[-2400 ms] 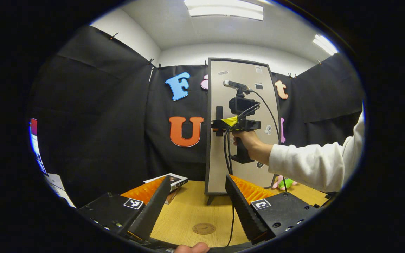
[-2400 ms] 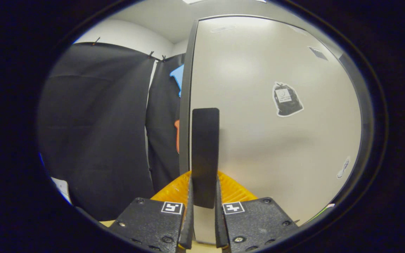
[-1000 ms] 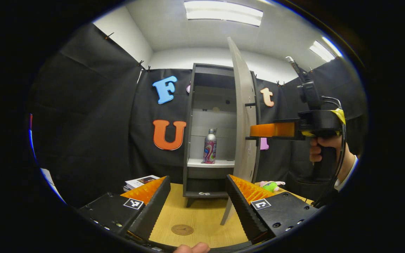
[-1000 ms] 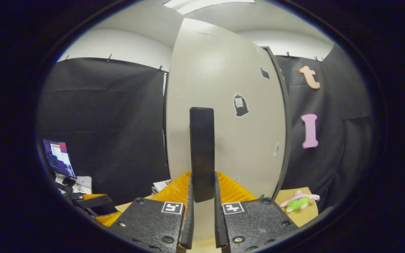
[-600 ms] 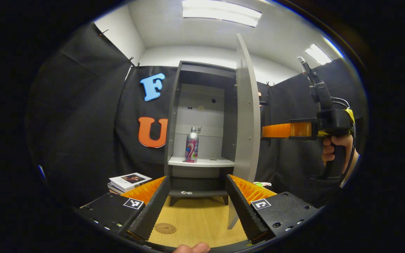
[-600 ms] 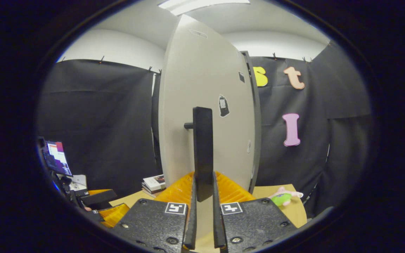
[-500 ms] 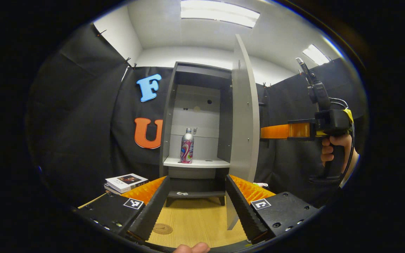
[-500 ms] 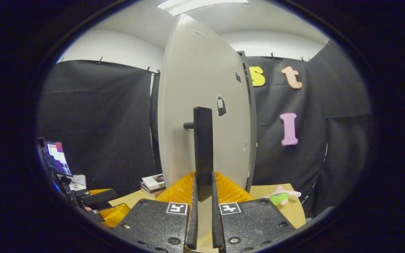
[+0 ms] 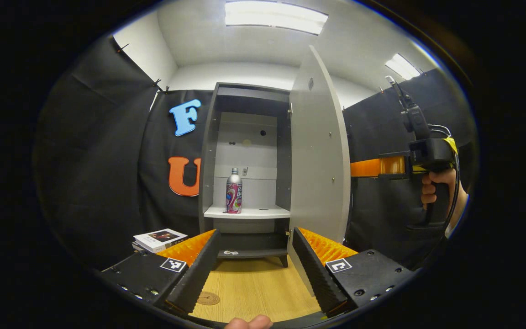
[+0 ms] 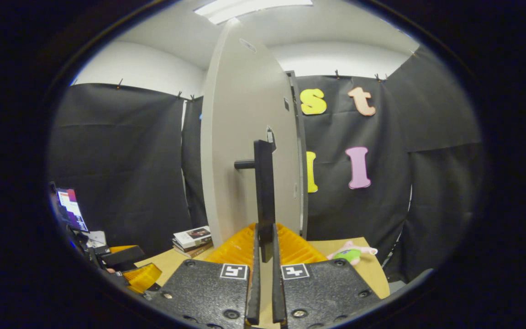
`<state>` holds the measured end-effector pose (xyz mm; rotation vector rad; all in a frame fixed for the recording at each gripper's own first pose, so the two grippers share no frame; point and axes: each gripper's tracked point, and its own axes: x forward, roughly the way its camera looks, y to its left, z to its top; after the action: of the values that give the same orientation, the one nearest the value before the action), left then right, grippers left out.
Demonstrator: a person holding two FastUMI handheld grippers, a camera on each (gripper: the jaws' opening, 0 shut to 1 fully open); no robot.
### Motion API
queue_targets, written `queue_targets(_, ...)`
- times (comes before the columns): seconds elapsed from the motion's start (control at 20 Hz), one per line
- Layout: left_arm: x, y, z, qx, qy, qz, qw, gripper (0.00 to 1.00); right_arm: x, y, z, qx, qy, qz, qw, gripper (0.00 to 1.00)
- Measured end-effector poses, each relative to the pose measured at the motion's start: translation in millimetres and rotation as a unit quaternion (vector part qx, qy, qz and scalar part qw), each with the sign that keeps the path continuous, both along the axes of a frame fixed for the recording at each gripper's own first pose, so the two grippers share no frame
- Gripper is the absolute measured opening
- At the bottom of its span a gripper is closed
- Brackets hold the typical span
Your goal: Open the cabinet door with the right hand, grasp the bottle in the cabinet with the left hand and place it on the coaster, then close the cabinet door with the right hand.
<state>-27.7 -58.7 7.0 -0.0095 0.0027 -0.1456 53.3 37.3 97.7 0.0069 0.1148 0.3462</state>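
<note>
The grey cabinet (image 9: pixel 208 151) stands open on the wooden table. A silver bottle (image 9: pixel 234 191) with a colourful label stands upright on its middle shelf, towards the left. My left gripper (image 9: pixel 255 234) is open and empty, low in front of the cabinet and well short of the bottle. A round brown coaster (image 9: pixel 208 298) lies on the table between its fingers. The pale door (image 9: pixel 320 151) is swung out to the right. My right gripper (image 10: pixel 263 230) is shut on the door's black bar handle (image 10: pixel 263 183), and in the left gripper view a hand (image 9: pixel 432 192) holds it behind the door.
A stack of books (image 9: pixel 159 238) lies left of the cabinet. A green and pink plush toy (image 10: pixel 352 253) lies on the table (image 10: pixel 372 269) to the right of the door. A monitor (image 10: pixel 69 208) stands far left, beyond the table.
The door has swung from shut to wide open, pulled by my right gripper on the handle. The bottle has come into sight. My left gripper has stayed open.
</note>
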Motion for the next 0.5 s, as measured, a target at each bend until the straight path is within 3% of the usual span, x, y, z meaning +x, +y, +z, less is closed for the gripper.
queue_targets(0.5,-4.5,-4.0,-8.6,0.008,0.008,0.009,1.0,0.95,10.7,-53.4,5.4,-0.019,-0.025,-0.075,0.997,0.08)
